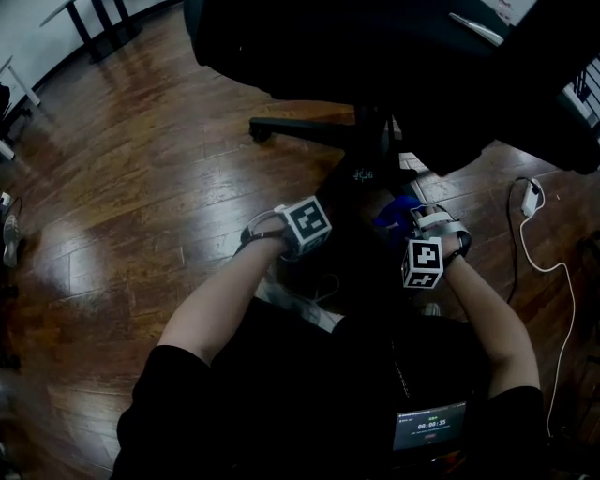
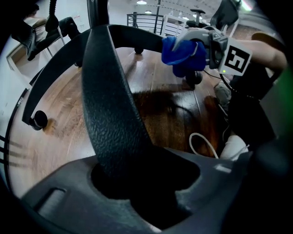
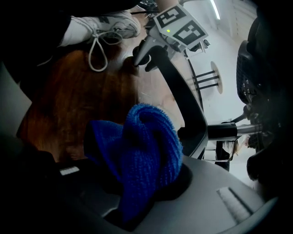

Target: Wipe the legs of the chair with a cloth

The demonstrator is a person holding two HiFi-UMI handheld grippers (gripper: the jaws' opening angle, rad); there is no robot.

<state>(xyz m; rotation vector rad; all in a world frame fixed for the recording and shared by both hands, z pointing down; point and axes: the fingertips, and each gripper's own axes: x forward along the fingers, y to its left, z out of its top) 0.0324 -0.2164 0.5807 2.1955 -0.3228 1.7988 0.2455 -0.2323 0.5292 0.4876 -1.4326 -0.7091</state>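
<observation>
Landmark: centre column [image 2: 97, 11] of the black chair [image 1: 394, 47]; its legs radiate from the column's foot over the wooden floor [image 1: 141, 187].
Left gripper [image 2: 137, 183]: fingers pinch one textured chair leg [image 2: 107, 105] partway out from the centre column, and the leg runs straight in between them.
Right gripper [image 3: 137, 183]: fingers are closed on the blue cloth [image 3: 144, 151], which is bunched into a wad and bulges out past the tips.
Cloth, position: at the outer end of a second leg [image 2: 137, 39], on the side of the centre column nearer the person. It appears to touch that leg just above the near caster [image 2: 194, 77].
Third leg [image 2: 50, 77]: curves away from the centre column down to the far caster [image 2: 39, 119], which rests on the floor.
White cable [image 1: 553, 272]: lies loose on the floor, well out from the centre column on the person's right.
</observation>
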